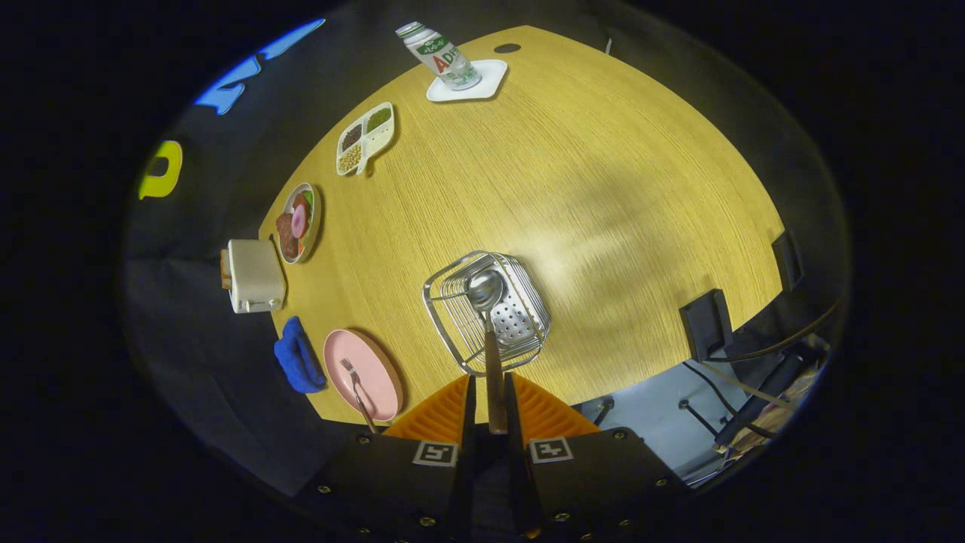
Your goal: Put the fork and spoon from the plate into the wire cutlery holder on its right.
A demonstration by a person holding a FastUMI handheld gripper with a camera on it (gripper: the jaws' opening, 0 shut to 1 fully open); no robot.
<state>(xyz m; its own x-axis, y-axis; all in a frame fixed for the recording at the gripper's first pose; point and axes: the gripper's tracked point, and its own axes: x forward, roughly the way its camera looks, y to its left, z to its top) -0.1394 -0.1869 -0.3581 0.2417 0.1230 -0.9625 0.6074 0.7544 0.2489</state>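
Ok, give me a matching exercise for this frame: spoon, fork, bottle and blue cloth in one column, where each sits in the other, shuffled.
Things:
1. spoon
2. fork
3. bottle
4. blue cloth

Places:
A. on the pink plate
B. on the white coaster
C. handle clamped in the gripper, bowl over the wire cutlery holder
D. on the table between the pink plate and the toaster

Pairs: 1-C, 2-A, 3-B, 4-D

Spoon held over the wire cutlery holder

The gripper had both orange fingers pressed on the handle of the spoon, its bowl hanging above the wire cutlery holder on the wooden table. The fork lay on the pink plate to the holder's left, beside a blue cloth.
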